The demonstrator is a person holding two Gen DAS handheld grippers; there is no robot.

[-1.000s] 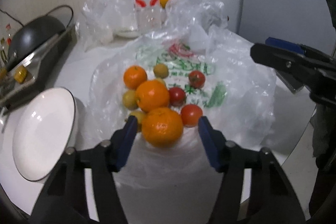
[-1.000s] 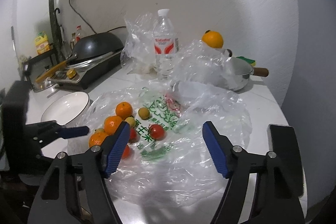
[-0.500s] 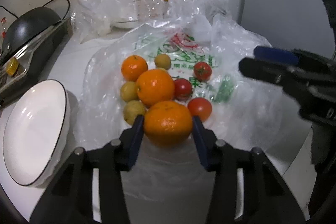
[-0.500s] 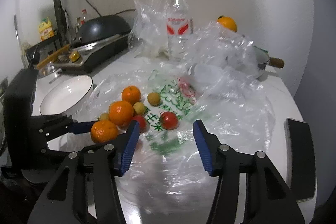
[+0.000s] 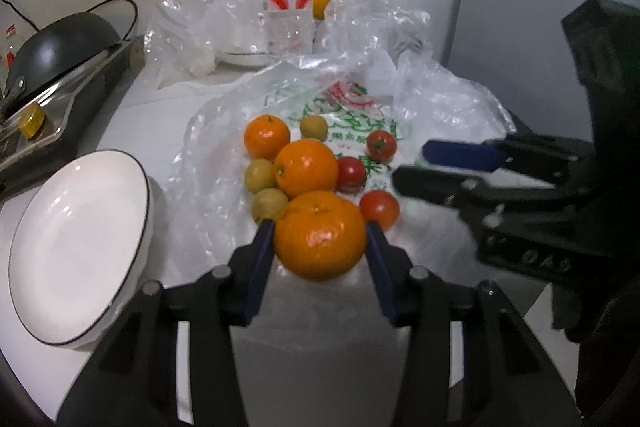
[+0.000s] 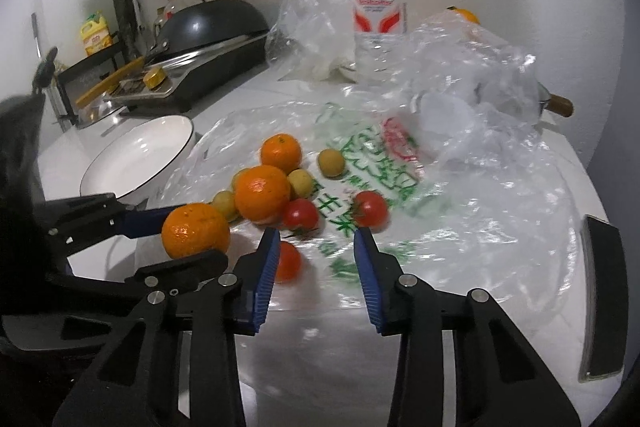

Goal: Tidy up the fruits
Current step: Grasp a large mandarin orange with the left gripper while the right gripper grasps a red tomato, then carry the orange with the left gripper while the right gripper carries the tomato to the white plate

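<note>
Between the left gripper's blue pads sits a clamped orange — firm, smooth-skinned, prob. light, held across its middle — while right gripper gapes empty.

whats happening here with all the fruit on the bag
A person holding two grippers is sorting fruit that lies on a flattened plastic bag. The left gripper is shut on the nearest orange. The right gripper is open and empty, close to a tomato. The white plate beside the bag holds nothing yet.
</note>
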